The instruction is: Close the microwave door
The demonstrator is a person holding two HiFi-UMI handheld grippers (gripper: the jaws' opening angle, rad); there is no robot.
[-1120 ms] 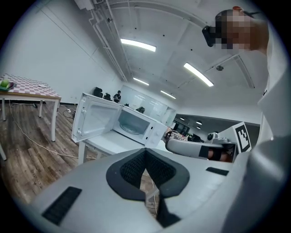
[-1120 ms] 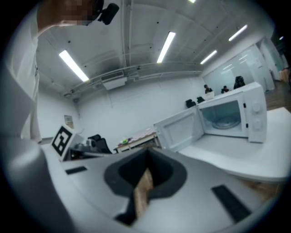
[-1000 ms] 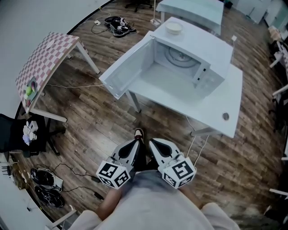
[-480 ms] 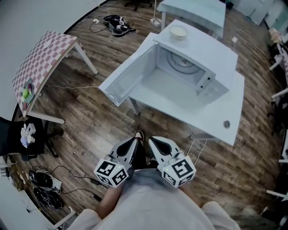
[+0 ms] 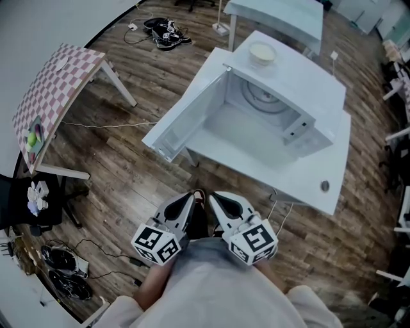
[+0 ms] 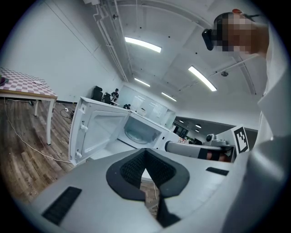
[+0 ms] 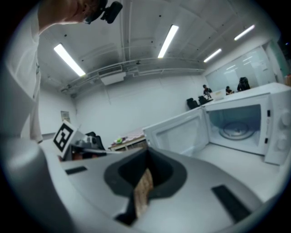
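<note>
Head view: my left gripper (image 5: 190, 196) and right gripper (image 5: 214, 196) hang side by side, jaws pressed together on nothing; the microwave (image 5: 298, 80) stands well apart, its door (image 5: 191, 110) wide open.

Left gripper (image 5: 189, 197) and right gripper (image 5: 214, 196) hanging low, side by side, tips converging forward; both pairs of jaws pressing together, gripping nothing.

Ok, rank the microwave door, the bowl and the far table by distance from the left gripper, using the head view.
1. Microwave door: swung open to the left, nearest the left gripper.
2. Bowl: on top of the microwave, further back.
3. Far table: beyond the microwave, at the top edge.
</note>
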